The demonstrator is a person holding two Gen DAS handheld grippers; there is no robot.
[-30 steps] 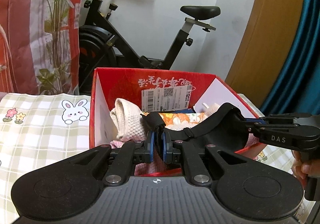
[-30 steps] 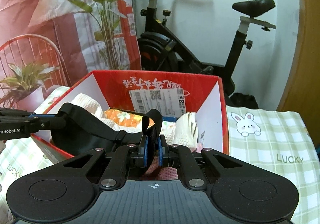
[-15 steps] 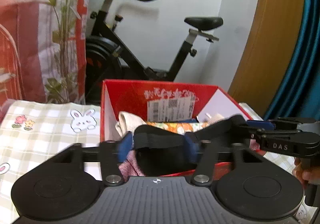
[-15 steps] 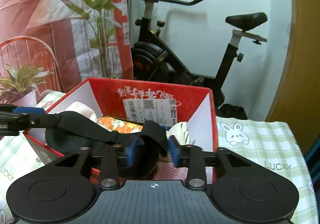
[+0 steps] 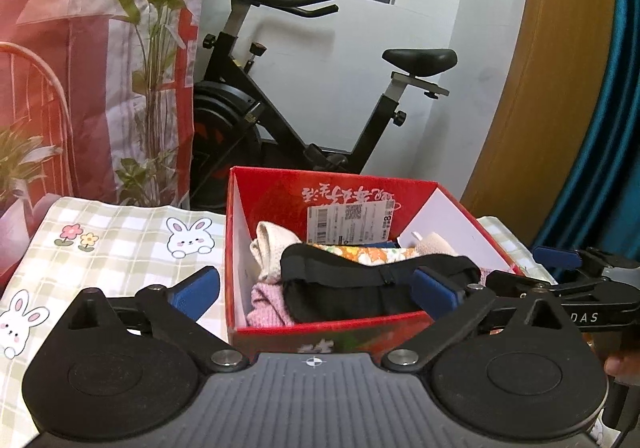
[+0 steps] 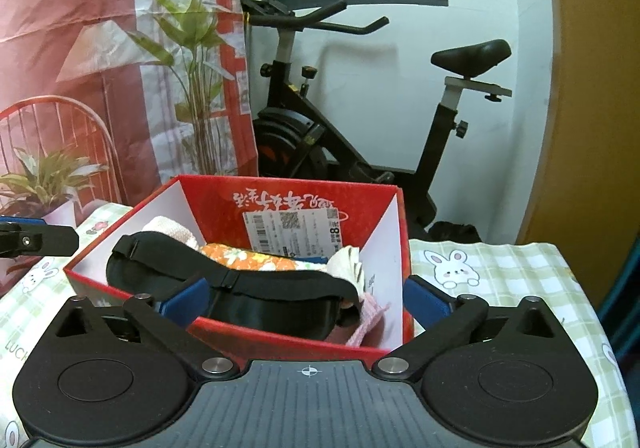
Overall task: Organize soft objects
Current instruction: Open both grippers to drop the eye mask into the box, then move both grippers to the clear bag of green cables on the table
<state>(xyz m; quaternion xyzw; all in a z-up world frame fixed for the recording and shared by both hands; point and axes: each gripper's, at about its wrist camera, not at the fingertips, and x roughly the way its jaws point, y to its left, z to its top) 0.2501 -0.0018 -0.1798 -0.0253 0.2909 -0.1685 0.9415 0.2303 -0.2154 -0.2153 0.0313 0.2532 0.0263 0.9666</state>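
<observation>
A red cardboard box [image 5: 320, 332] stands on the checked cloth with several soft things in it. On top lies a black padded mask with a strap [image 5: 352, 288], free of both grippers. Under it are a cream knit cloth [image 5: 272, 248], an orange flowered cloth [image 5: 360, 254] and a pink knit cloth [image 5: 266, 300]. My left gripper [image 5: 316, 292] is just short of the box's near wall; its jaws are opening, blue pads wide apart, nothing pressed. My right gripper [image 6: 305, 303] faces the same box [image 6: 280, 340] from the right; its jaws are opening over the mask [image 6: 260, 296] without touching it.
A green checked tablecloth with bunny prints [image 5: 120, 248] covers the table. Behind the box stands a black exercise bike [image 5: 280, 119]. A red and white plant-print backdrop [image 6: 80, 47] hangs at left and a potted plant [image 6: 44, 175] stands below it. A hand [image 5: 620, 364] holds the right gripper.
Both grippers were shut on the black mask's ends; both have spread wide and let it go. The mask now lies in the box. Both grippers drew back and rose a little.
</observation>
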